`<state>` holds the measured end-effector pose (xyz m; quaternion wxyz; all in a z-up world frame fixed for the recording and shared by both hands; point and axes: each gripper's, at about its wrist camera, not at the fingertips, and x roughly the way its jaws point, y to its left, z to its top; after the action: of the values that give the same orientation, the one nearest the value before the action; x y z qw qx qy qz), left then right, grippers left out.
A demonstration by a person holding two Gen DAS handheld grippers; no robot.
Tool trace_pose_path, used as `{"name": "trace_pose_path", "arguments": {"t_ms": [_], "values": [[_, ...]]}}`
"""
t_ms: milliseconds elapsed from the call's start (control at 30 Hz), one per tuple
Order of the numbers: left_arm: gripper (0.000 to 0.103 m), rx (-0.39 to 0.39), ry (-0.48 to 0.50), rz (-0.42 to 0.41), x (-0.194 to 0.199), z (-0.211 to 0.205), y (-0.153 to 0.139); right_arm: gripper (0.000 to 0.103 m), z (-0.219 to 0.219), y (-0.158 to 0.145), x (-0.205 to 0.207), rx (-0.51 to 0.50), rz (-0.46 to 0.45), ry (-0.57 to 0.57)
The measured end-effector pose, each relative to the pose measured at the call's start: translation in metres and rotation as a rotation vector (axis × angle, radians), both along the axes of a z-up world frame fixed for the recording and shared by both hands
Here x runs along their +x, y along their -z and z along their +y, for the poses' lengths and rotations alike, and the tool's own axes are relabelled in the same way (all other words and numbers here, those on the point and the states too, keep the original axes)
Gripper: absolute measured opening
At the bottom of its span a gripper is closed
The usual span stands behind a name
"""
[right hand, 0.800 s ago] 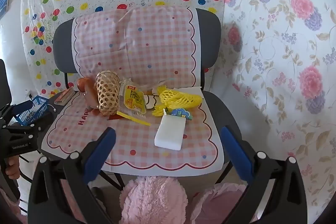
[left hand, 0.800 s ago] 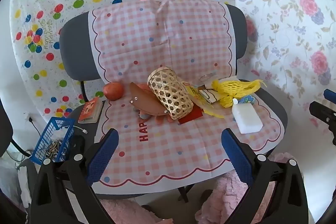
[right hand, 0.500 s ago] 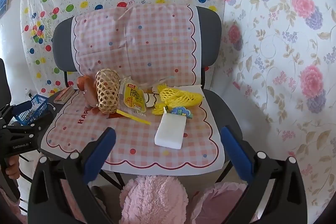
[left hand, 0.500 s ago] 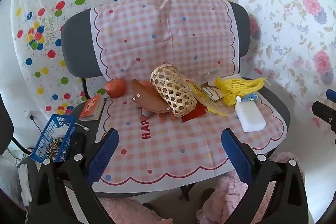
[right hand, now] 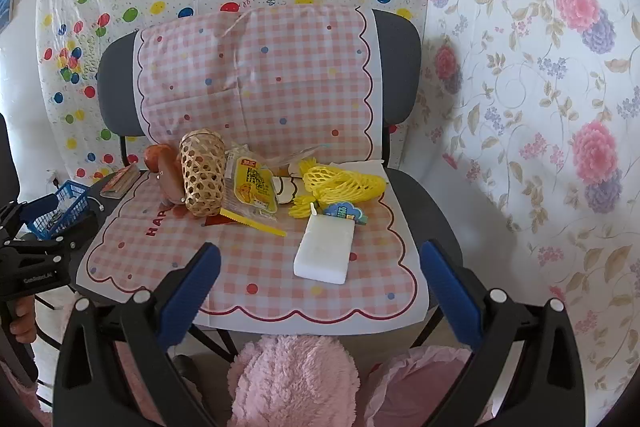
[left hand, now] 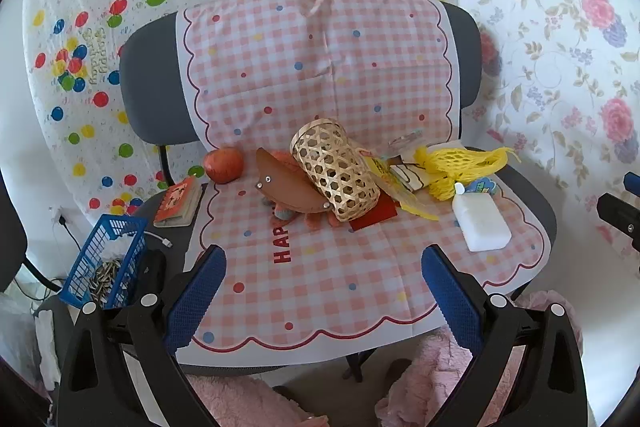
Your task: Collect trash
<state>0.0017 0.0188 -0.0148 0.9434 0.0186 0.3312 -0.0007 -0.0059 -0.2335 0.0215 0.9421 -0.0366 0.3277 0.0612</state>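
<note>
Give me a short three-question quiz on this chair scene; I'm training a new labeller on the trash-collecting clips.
1. True or false: the woven basket stands upright on the chair.
2. Which lies nearest the seat's front edge: A) yellow net, B) white block, C) red fruit?
3. Fill in: the jaws of the left gripper and the right gripper are both ____.

Key: 1 false, it lies tipped on its side; 2 B; 3 open, with nothing between them.
</note>
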Motion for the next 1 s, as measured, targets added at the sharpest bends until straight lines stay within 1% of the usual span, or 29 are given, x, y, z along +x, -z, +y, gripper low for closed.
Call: {"name": "trace_pose_path", "arguments": {"t_ms": [1000], "values": [[0.097,0.001,-0.015,0.013,0.0030,0.0041,0.0075,0.097,0.0008,0.0042,0.0042,0.002,0.010,0.002]]}}
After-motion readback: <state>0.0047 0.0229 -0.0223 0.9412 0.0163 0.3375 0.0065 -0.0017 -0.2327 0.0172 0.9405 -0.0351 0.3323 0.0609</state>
